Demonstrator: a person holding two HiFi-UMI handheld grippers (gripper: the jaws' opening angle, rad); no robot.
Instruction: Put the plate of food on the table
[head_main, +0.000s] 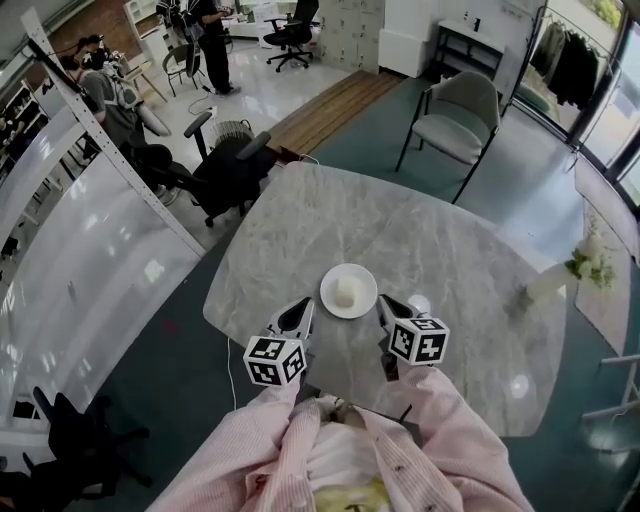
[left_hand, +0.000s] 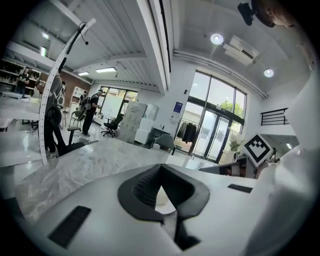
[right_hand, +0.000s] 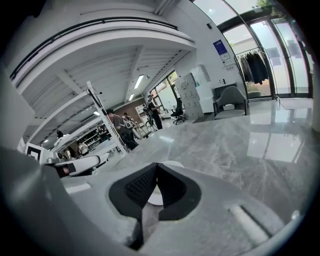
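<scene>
A small white plate (head_main: 348, 291) with a pale lump of food (head_main: 346, 290) stands on the grey marble table (head_main: 400, 215), near its front edge. My left gripper (head_main: 305, 304) sits just left of the plate and my right gripper (head_main: 384, 300) just right of it, both apart from the rim. In the left gripper view the left gripper's (left_hand: 160, 166) dark pads meet at the tips with nothing clamped, and the plate (left_hand: 163, 202) shows beyond them. In the right gripper view the right gripper (right_hand: 157, 165) is likewise shut on nothing, with the plate (right_hand: 172, 164) just past the tips.
A grey armchair (head_main: 455, 125) stands at the table's far side and a black office chair (head_main: 235, 165) at its left. A vase of flowers (head_main: 588, 262) lies off the right edge. A small white object (head_main: 420, 303) rests beside my right gripper. People stand far back.
</scene>
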